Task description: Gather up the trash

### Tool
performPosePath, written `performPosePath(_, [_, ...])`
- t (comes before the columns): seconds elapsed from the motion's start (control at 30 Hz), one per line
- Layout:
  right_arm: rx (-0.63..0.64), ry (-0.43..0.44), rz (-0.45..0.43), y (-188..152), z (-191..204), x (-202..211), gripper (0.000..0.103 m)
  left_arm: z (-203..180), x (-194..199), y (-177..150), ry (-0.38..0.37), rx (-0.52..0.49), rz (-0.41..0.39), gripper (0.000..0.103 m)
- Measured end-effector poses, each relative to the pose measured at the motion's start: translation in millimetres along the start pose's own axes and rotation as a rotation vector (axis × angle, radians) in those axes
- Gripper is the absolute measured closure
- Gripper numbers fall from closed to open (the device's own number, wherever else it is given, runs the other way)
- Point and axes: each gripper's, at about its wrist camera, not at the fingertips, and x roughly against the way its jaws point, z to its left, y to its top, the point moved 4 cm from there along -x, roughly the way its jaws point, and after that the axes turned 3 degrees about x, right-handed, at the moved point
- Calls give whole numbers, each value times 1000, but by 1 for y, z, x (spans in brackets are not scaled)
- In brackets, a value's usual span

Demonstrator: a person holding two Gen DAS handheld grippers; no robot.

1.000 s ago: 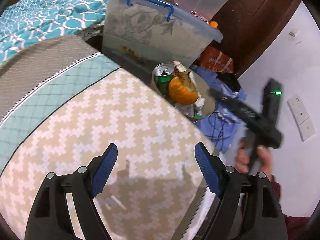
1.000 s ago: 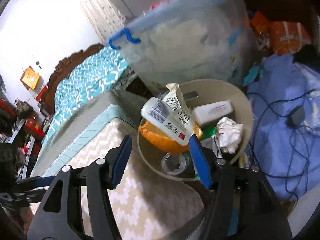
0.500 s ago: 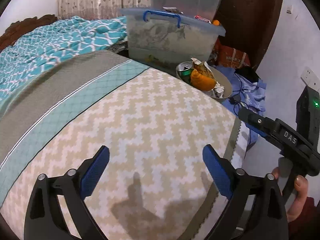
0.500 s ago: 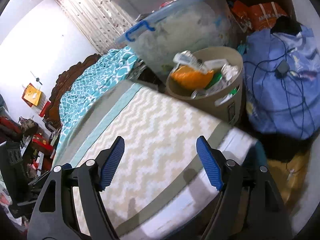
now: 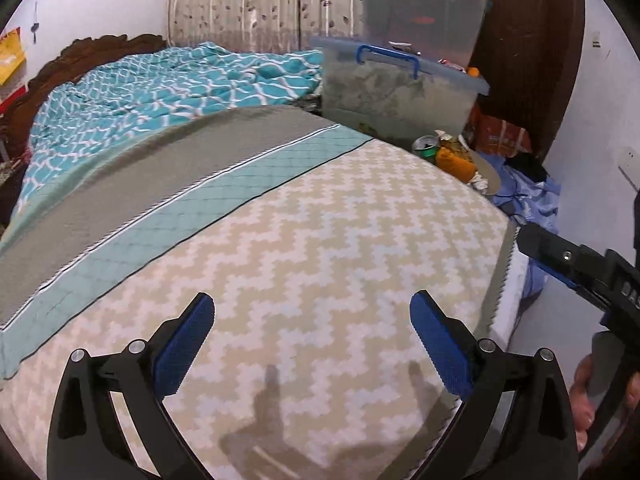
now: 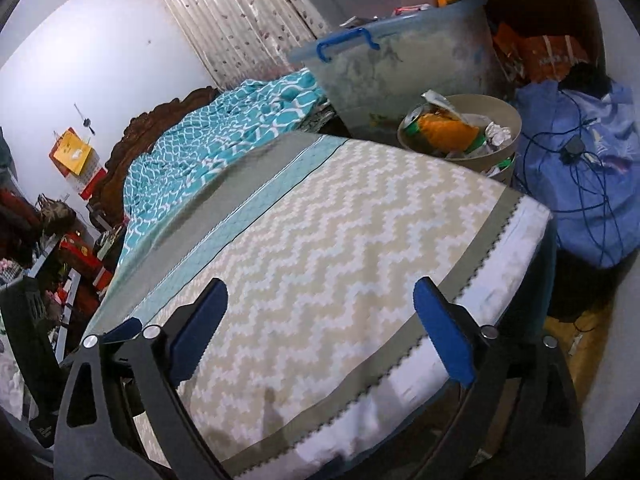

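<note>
A round beige trash bin (image 6: 508,118) stands on the floor past the far corner of the bed, filled with an orange wrapper (image 6: 448,132), a green can (image 6: 412,126) and crumpled paper (image 6: 498,134). The bin also shows in the left wrist view (image 5: 490,172). My left gripper (image 5: 310,340) is open and empty, low over the zigzag bedspread (image 5: 320,240). My right gripper (image 6: 320,328) is open and empty over the bed's near corner, well short of the bin. The right gripper's body (image 5: 580,264) shows at the right edge of the left wrist view.
A large clear storage box with blue handles (image 6: 384,60) stands behind the bin, with another box stacked on it. A blue cloth pile with cables (image 6: 580,168) lies right of the bin. A teal patterned quilt (image 5: 160,88) covers the bed's far end.
Both grippers have pulled back from the bin toward the near end of the bed. The bin now sits farther away and smaller in both views. Both stay open and empty.
</note>
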Motion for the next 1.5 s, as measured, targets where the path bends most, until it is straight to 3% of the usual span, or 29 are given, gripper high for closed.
performPosePath(0.33, [-1,-10,25,-22,36,1,6,35,21,-24,45,24,-6,9])
performPosePath(0.6, [-31,-123,-57,-17,41,25,3,49,43,-20,98,42,-60,9])
performPosePath(0.73, [-78,-135,-67,-12,37,37,3,43,55,-18,117,6,-84,9])
performPosePath(0.9, [-90,-166,-164,1,35,70,3,33,74,-10,91,-15,-137,9])
performPosePath(1.07, [-6,-253,-377,7,44,114,3,20,98,7,78,-49,-225,9])
performPosePath(1.13, [11,-289,-415,6,46,120,3,15,104,12,77,-63,-252,9])
performPosePath(1.37, [-24,-263,-257,-8,36,85,3,11,111,20,96,-65,-285,9])
performPosePath(1.5, [0,-243,-255,-11,42,81,3,13,108,16,83,-50,-254,9])
